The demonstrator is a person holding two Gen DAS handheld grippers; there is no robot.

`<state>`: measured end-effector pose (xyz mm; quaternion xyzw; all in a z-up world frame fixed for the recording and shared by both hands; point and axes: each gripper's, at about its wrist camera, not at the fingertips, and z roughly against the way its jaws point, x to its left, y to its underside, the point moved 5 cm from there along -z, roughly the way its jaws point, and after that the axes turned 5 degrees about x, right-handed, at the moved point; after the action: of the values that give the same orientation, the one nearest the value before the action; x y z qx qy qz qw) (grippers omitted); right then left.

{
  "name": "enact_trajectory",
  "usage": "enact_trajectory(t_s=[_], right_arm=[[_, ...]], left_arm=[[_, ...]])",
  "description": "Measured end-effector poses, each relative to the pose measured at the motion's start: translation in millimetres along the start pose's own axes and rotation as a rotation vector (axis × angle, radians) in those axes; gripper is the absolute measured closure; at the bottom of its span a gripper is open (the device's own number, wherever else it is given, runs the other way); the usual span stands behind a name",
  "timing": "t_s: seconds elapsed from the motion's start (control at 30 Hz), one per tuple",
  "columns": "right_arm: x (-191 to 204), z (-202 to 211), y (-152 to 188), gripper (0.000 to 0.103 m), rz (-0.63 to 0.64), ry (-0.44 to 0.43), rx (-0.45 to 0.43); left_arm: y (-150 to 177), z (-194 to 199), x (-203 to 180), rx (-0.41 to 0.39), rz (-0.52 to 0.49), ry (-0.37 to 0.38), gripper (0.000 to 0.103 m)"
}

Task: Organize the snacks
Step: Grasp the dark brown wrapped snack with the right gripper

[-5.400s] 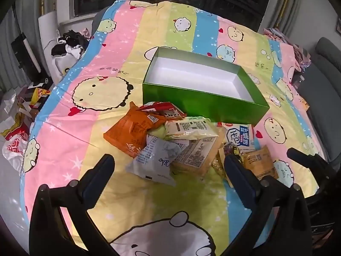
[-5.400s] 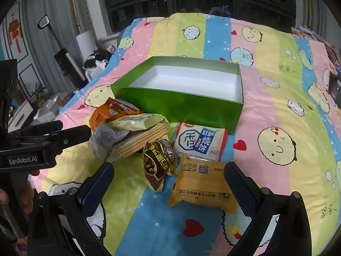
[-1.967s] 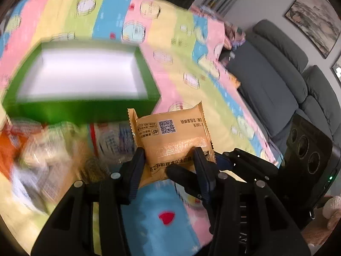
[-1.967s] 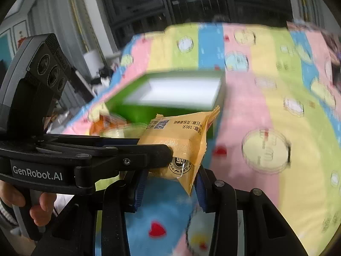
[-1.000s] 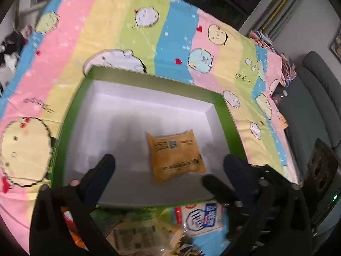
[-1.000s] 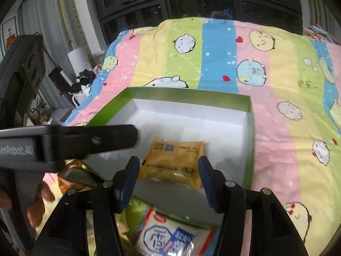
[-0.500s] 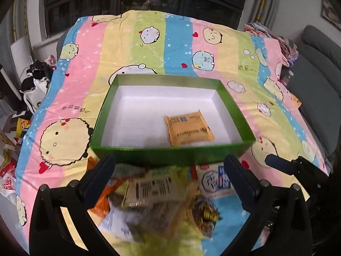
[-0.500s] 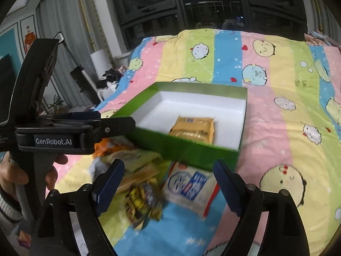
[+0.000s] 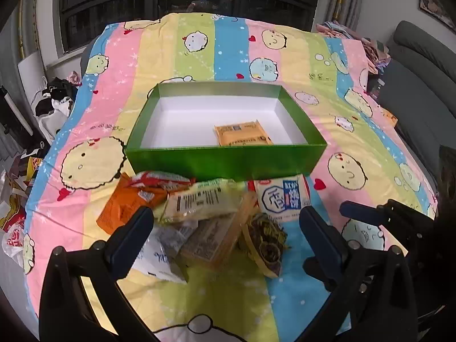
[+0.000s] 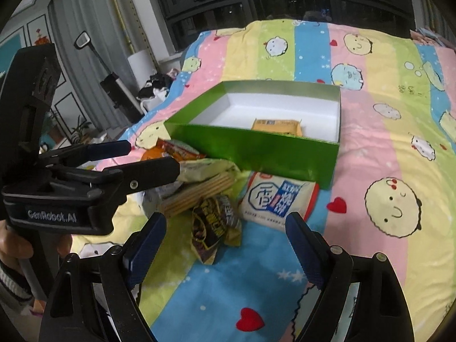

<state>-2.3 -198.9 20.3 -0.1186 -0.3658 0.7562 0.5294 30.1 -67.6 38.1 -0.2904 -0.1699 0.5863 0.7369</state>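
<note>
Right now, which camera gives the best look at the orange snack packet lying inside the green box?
The left wrist view: it looks down into the green cardboard box, so most of the flat orange snack packet shows. In the right wrist view the box's near wall hides the packet's lower part.

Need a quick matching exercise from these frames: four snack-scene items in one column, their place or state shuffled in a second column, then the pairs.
Column 1
1. yellow packet
2. white and blue packet
3. dark crinkled packet
4. right gripper

Column 2
A. open, nothing between its fingers
B. lying inside the green box
C. on the bedspread against the box's near right corner
D. on the bedspread nearest the right gripper, left of the white and blue packet

Pairs: 1-B, 2-C, 3-D, 4-A
</note>
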Motion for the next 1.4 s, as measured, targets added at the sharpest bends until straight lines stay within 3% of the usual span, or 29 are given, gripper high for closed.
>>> enact_trajectory(t_s=[0.4,0.6,0.8,0.97,1.07,1.13,1.27,1.33,1.37,1.4], right_arm=[[7,-17,13,0.017,0.000,-0.020,0.048],[11,-28,21,0.017,-0.008,-0.054,0.079],[14,-42,32,0.017,-0.008,-0.084,0.098],[12,-52,30,0.017,-0.024,-0.095,0.084],[12,-56,28,0.018,-0.029,-0.111,0.074],[13,-59,27,0.024,-0.024,-0.119,0.067],[12,-66,26,0.036,-0.043,-0.135,0.074],[10,-67,25,0.043,-0.044,-0.132,0.075],[10,-68,26,0.055,-0.041,-0.127,0.078],[9,-68,26,0.059,-0.041,-0.116,0.080]], left_arm=[[18,-8,-4,0.040,0.001,0.028,0.001],[31,-12,-15,0.062,0.016,0.184,0.001],[43,-13,-24,0.038,-0.012,0.259,0.002],[44,-30,-35,0.081,-0.044,0.281,0.013],[43,-40,-36,0.102,-0.048,0.296,0.028],[41,-48,-37,0.126,-0.041,0.313,0.041],[40,-58,-36,0.157,-0.020,0.325,0.052],[39,-59,-33,0.161,-0.010,0.316,0.062],[39,-60,-31,0.163,-0.004,0.318,0.066],[38,-60,-28,0.163,0.001,0.311,0.071]])
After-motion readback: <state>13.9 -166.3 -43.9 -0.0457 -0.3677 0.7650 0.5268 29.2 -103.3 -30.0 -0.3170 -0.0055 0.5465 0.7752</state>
